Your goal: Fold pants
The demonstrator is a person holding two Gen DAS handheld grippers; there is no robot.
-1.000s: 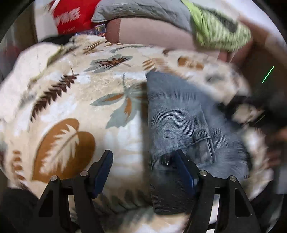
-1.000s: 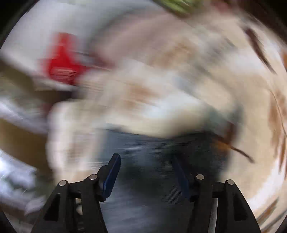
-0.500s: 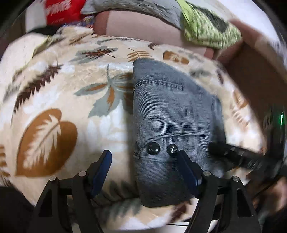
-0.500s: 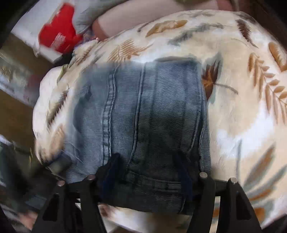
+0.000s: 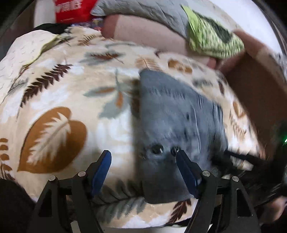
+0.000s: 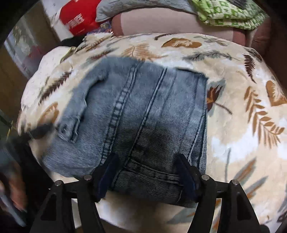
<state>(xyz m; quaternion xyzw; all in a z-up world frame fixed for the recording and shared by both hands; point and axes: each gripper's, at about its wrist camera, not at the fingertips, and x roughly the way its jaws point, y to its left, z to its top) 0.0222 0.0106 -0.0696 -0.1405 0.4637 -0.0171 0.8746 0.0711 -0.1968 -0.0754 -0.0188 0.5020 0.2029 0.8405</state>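
A folded pair of blue-grey jeans (image 6: 143, 111) lies flat on a cream blanket with a leaf print (image 6: 242, 111). My right gripper (image 6: 146, 157) hovers over the near edge of the fold. Its jaws are opening; denim lies between the fingers, and the pads do not press on it. My left gripper (image 5: 143, 156) stands open at the left edge of the jeans (image 5: 175, 114), beside two dark buttons (image 5: 157, 148). Its right finger (image 5: 186, 170) is over the denim, its left one over the blanket. The left wrist view is blurred.
Behind the blanket runs a pinkish sofa back (image 6: 161, 23) with a grey quilt (image 6: 143, 5) and a green patterned cloth (image 6: 229, 16) on it. A red bag (image 6: 79, 19) stands at the far left. A blurred hand (image 6: 12, 179) shows at the lower left.
The right gripper swept across the jeans and settled over their near edge with its jaws wider. The left gripper has stayed at the buttons, and its view has blurred again.
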